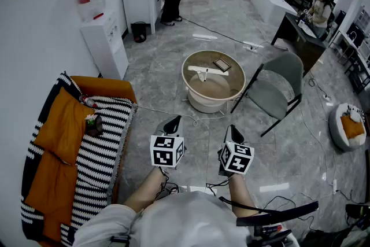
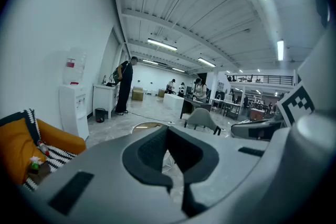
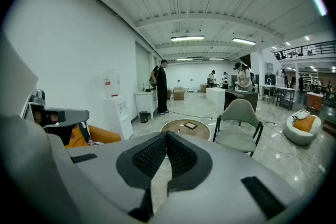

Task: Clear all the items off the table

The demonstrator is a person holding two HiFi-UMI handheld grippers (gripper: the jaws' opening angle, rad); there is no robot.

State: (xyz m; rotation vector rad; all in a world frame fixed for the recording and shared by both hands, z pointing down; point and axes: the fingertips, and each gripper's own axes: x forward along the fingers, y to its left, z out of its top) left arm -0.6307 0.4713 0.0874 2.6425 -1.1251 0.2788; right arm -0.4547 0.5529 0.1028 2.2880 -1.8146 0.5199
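Both claws are clenched on nothing, your left gripper point(image 1: 172, 122) beside your right gripper point(image 1: 234, 133). Well ahead, the round table point(image 1: 193, 61) holds a flat dark frame point(image 1: 222, 65), probably light and fragile: pinch its edge. The white piece point(image 1: 207, 72) looks stiff: take it mid-length.

A glossy grey marble-tiled floor point(image 1: 173, 72) runs through a large open hall lit by long ceiling strip lights point(image 3: 187, 38). Along the plain white wall point(image 1: 34, 3) stand a white water dispenser point(image 1: 105, 46) and an orange sofa point(image 1: 104, 88) under a black-and-white striped throw point(image 1: 104, 142). A grey shell chair on black legs point(image 1: 277, 89) stands apart.
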